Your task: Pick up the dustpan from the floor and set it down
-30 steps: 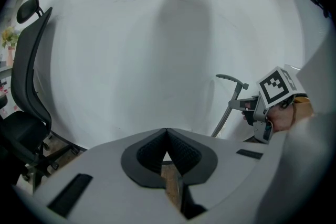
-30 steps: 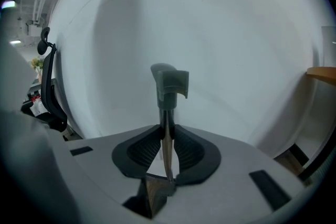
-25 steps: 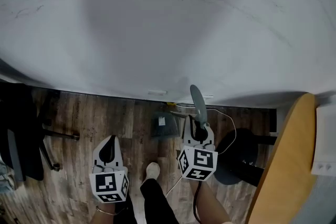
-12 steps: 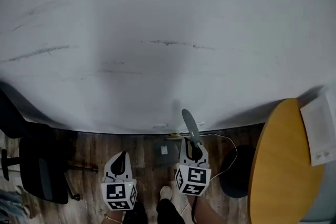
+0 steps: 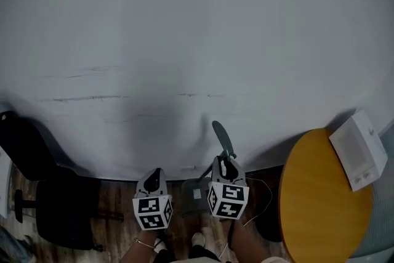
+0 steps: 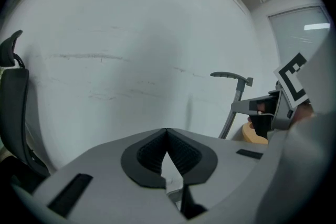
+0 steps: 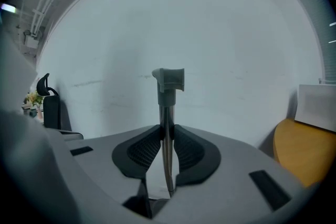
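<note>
Dustpan [image 5: 194, 199] hangs in my right gripper [image 5: 226, 164], which is clenched on the thin metal shaft of its handle [image 5: 223, 137]. In the right gripper view the shaft runs upright through the middle of that gripper [image 7: 167, 134]. Both ribbed black pads [image 7: 185, 148] press against its sides, and the grey end piece of the handle [image 7: 169, 80] stands above the fingertips. Seen from the head view, the handle pokes up and forward past the right gripper's tips, while the grey pan drops below and just to its left, beside its marker cube [image 5: 226, 200].

My left gripper [image 5: 154, 178] sits just to the left of the right gripper, apart from it, with the pan showing between the two. In its own view the left gripper [image 6: 167, 136] is closed, pad tips meeting with nothing between them. The dustpan handle [image 6: 234, 93] rises off to its right.

Ahead of the right gripper a plain white wall [image 5: 184, 40] fills most of the head view. Below the right gripper lies dark wooden floor [image 5: 117, 206]. To the right of the right gripper stands a round yellow table [image 5: 320, 206], and a white box [image 5: 360, 148] rests on its far edge. Well off to the left of the right gripper, past my left gripper, is a black office chair [image 5: 55, 212].
</note>
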Motion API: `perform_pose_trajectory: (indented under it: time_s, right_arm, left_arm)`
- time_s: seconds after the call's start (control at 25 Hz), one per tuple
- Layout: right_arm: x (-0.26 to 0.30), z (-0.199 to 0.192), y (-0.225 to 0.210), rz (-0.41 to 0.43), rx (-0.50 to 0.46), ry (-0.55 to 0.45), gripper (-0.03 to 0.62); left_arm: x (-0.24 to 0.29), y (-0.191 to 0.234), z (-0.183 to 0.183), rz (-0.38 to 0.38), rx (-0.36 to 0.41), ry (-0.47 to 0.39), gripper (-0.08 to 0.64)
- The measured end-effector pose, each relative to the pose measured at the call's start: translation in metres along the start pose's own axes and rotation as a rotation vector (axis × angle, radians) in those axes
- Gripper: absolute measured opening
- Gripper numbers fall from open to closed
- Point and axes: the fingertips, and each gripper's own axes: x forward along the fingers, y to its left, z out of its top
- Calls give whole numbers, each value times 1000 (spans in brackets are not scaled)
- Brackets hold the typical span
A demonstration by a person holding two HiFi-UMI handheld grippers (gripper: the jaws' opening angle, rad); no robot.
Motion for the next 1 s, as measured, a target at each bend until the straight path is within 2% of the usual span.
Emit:
perform_pose_trajectory:
  time_s: [0.12, 0.32, 0.6, 1.0]
  right_arm:
    - [-8, 38, 2, 4, -14, -47, 95]
    - [-21, 63, 5, 12, -33, -76, 95]
    - [-25, 57, 5, 15, -44, -65, 95]
    - [-22, 45, 26, 78, -40, -42, 95]
  left_arm:
    - [-2, -7, 37, -26, 17, -69, 8]
    - [-10, -15, 70, -55, 55, -120, 9]
    - [-13, -11, 71, -48, 82, -122, 9]
    - [-24, 8, 60, 51, 51, -122, 9]
